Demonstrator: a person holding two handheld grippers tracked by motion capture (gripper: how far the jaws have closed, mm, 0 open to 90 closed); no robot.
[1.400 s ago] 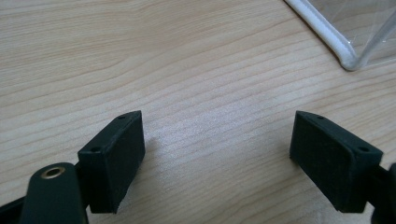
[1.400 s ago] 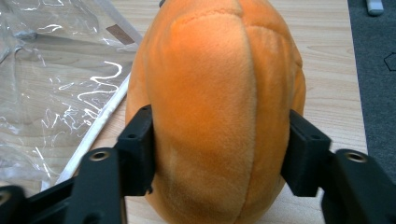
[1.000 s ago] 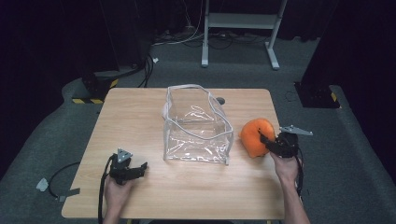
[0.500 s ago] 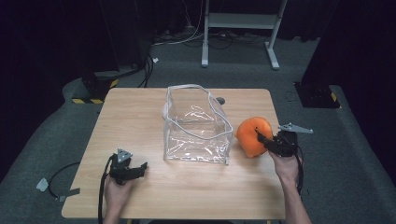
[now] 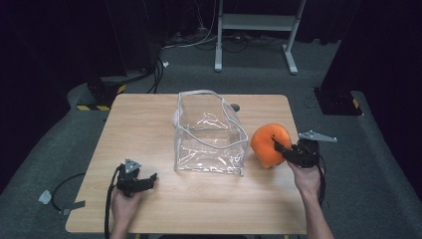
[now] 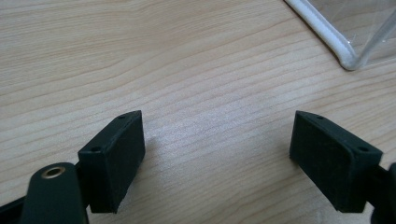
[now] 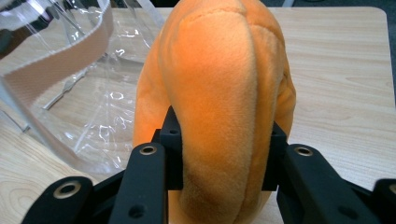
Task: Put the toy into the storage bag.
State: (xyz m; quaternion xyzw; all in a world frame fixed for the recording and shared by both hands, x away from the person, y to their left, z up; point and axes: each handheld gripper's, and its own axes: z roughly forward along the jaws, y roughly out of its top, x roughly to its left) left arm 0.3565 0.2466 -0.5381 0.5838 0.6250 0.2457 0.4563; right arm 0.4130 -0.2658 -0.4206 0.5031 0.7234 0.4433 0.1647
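Orange plush (image 5: 268, 144) clenched in right gripper (image 5: 281, 149) fingers, clear bag (image 5: 209, 134) just beside; left gripper (image 5: 149, 179) fingers released over wooden table (image 5: 149, 119)

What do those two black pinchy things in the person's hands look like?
Each is black. The left gripper has two flat, blocky black pads on arms with round metal-ringed holes. The right gripper has the same black arms and ringed holes. Each carries a grey three-cornered plate on top and trails a black cable. The forearms are bare, with no sleeves.
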